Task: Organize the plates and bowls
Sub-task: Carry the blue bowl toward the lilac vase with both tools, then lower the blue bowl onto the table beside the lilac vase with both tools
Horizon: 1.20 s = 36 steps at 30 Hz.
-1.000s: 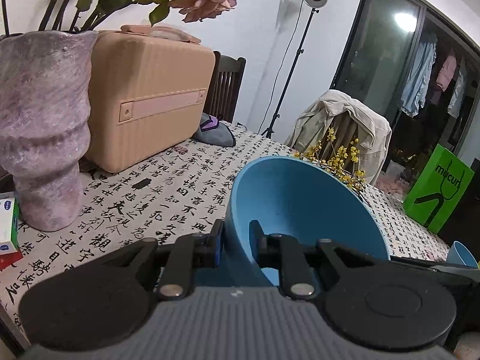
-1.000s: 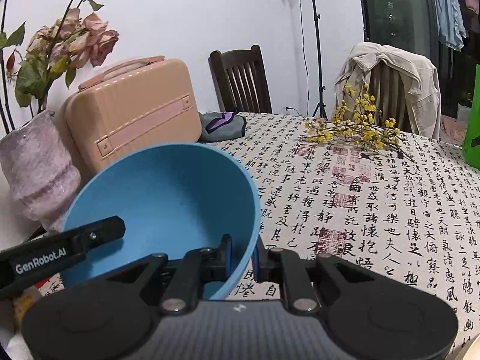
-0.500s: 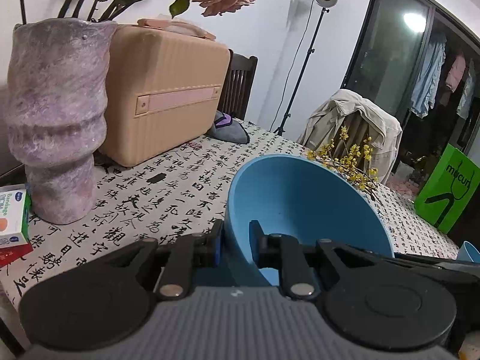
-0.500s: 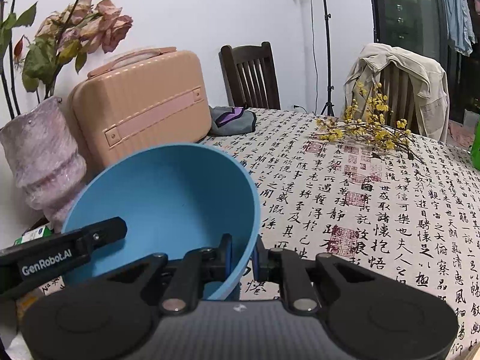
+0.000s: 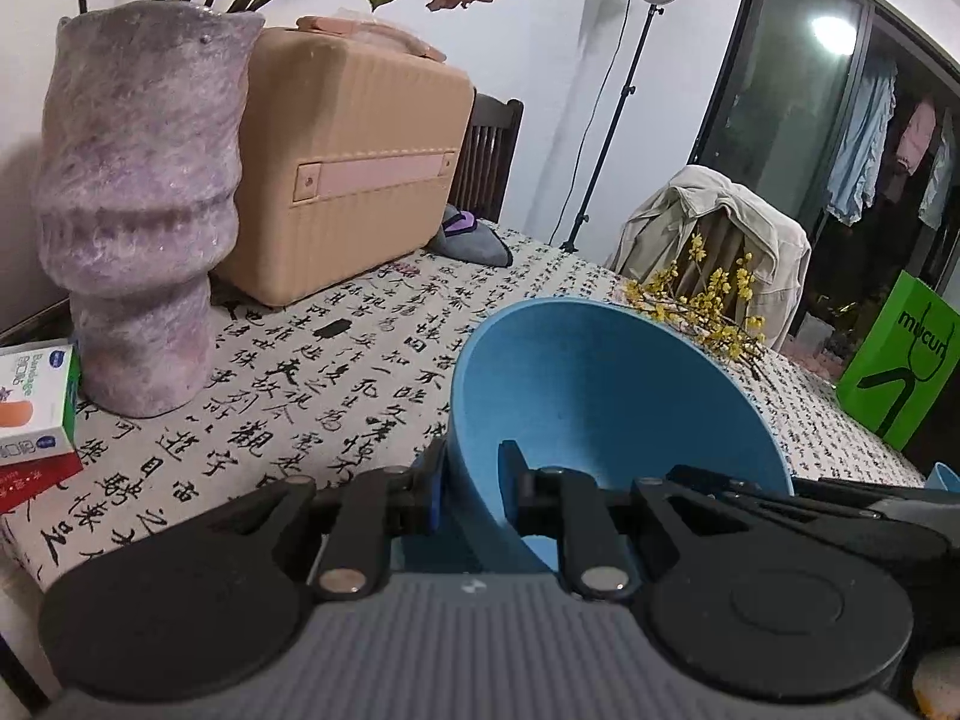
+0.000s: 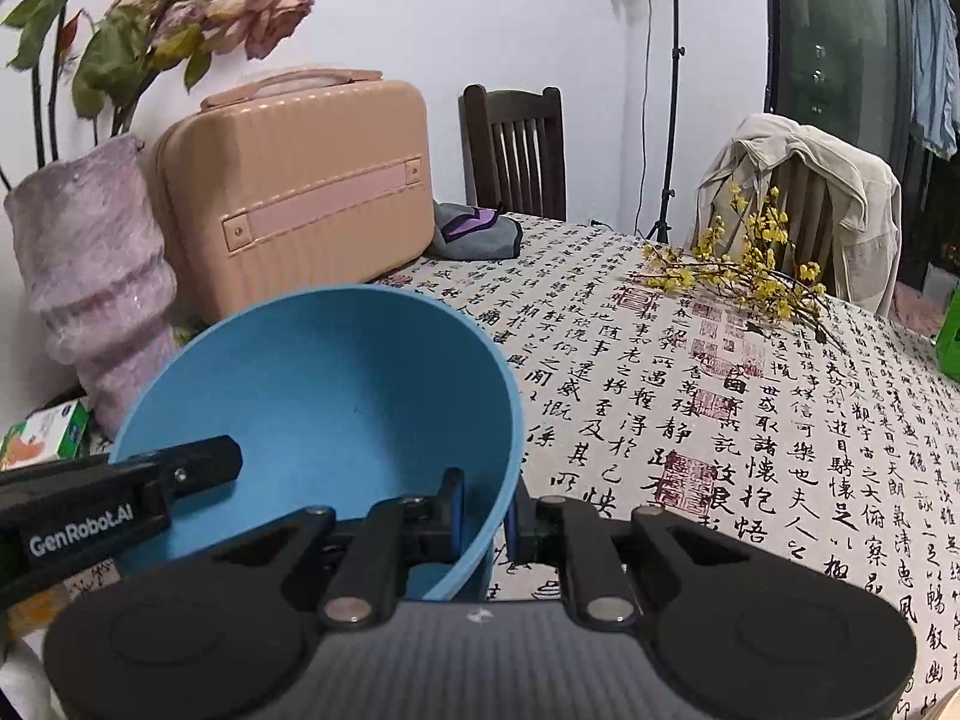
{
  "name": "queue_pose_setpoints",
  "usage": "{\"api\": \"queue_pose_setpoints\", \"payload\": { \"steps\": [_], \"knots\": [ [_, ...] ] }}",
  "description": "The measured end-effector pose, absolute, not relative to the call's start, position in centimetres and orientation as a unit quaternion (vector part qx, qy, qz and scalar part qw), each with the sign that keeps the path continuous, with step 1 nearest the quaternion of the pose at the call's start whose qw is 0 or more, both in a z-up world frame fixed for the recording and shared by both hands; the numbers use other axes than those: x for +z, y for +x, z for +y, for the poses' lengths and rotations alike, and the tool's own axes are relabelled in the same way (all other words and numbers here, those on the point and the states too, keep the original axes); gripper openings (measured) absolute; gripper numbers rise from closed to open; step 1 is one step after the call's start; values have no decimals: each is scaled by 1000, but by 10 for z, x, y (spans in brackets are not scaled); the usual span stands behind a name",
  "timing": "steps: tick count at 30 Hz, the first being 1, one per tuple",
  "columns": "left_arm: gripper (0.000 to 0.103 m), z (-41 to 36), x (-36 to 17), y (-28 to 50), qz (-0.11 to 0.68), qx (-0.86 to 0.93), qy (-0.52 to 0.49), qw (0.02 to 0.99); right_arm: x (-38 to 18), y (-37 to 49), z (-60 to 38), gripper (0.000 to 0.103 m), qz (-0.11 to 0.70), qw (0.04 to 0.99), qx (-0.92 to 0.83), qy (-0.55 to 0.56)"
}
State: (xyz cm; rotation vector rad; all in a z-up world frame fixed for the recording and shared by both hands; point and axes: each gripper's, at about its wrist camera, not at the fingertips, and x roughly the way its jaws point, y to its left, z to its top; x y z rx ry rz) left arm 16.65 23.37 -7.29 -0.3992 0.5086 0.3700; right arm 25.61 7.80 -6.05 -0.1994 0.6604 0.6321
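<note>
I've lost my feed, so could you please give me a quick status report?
Left gripper and right gripper both clamped on blue bowl rim, opposite sides. Bowl tilted. Tablecloth ahead open.

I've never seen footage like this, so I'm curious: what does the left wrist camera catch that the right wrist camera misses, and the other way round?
Only the left view shows the red box under the small green and white box, and the clothes hanging behind the glass door.

Only the right view shows the left gripper from the side, reaching into the blue bowl.

Both show that bowl pinched at its rim by the left gripper and the right gripper, the purple vase, the peach suitcase, the yellow flowers and the printed tablecloth.
</note>
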Motion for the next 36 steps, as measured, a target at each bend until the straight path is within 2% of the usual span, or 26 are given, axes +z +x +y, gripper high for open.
{"api": "queue_pose_setpoints", "payload": {
  "steps": [14,29,31,33,36],
  "knots": [
    [18,230,-80,167,254,197,-181,929,-71,239,93,13,270,905,280,-172],
    [20,234,-85,170,259,191,-184,929,-75,246,91,13,281,902,286,-162],
    [21,235,-84,170,257,190,-186,929,-75,247,90,14,284,901,289,-155],
    [31,235,-83,171,255,189,-183,931,-75,249,87,14,290,899,295,-144],
    [38,233,-80,170,247,197,-171,933,-75,254,84,14,304,893,307,-125]
  ]
}}
